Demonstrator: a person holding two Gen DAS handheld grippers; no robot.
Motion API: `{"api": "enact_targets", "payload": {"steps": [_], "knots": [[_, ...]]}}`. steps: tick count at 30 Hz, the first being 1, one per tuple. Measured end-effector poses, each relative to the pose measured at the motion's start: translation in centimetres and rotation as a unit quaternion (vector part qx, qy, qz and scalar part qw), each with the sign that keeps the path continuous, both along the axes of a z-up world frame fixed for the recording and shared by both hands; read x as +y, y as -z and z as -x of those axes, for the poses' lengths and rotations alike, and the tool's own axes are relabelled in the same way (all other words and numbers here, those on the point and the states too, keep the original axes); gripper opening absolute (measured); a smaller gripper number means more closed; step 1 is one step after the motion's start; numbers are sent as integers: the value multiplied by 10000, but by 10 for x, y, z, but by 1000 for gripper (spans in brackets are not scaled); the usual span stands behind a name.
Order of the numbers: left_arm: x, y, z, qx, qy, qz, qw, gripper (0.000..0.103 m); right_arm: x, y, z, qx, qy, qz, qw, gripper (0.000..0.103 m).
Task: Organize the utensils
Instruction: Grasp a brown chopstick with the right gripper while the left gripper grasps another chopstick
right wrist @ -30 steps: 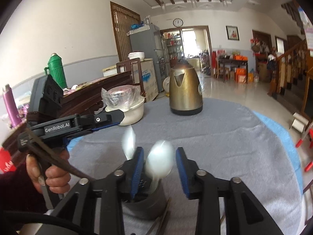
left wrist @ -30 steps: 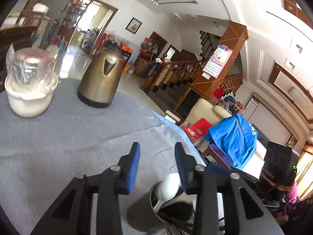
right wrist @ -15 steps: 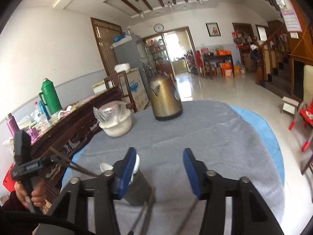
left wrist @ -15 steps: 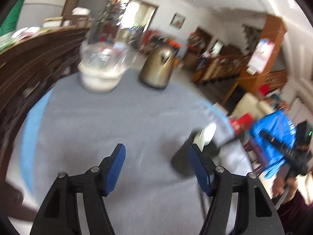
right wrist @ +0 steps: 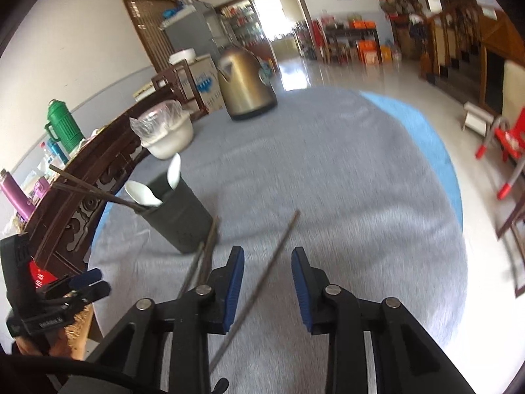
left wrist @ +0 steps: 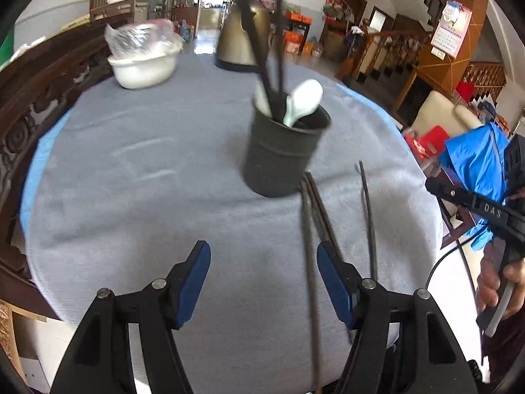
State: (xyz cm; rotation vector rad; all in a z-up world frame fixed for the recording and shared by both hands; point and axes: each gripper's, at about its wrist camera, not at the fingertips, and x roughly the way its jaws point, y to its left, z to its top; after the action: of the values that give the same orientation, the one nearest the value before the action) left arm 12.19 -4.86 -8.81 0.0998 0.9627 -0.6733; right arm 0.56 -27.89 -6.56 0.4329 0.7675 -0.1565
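**Q:** Left wrist view, nearest first: what did your tongs show?

**A:** My left gripper [left wrist: 263,274] stood with its blue pads spread wide and nothing between them, above the grey tablecloth [left wrist: 137,177]. Loose dark chopsticks [left wrist: 310,246] lay on the cloth just ahead, one bundle passing by the right pad, a single chopstick [left wrist: 367,213] further right. Beyond them stood the dark utensil cup [left wrist: 282,157], upright, holding a white spoon [left wrist: 303,100] and two chopsticks in the cup [left wrist: 262,59].

**Q:** And the right wrist view?

**A:** My right gripper [right wrist: 267,280] was likewise parted and held nothing; the single chopstick [right wrist: 262,282] ran on the cloth under the gap, nearer the left pad. The cup [right wrist: 178,216] stood left of it, with the bundle touching its base.

**Q:** Farther back?

**A:** A white bowl [left wrist: 142,69] topped with clear plastic, then a brass-coloured kettle [right wrist: 246,88] at the far edge of the table.
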Motion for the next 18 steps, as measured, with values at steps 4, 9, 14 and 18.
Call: {"api": "enact_targets", "payload": {"steps": [4, 9, 14, 18], "knots": [[-20, 14, -7, 308, 8, -29, 9995, 68, -2, 13, 6, 114, -14, -101, 9999, 30], [-45, 32, -20, 525, -31, -327, 9981, 66, -14, 28, 3, 197, 91, -491, 9986, 28], [-61, 41, -24, 582, 48, -483, 9971, 59, -27, 30, -23, 250, 124, -694, 9972, 27], [-60, 49, -30, 694, -18, -474, 9965, 46, -35, 33, -56, 280, 137, -848, 9959, 26]]}}
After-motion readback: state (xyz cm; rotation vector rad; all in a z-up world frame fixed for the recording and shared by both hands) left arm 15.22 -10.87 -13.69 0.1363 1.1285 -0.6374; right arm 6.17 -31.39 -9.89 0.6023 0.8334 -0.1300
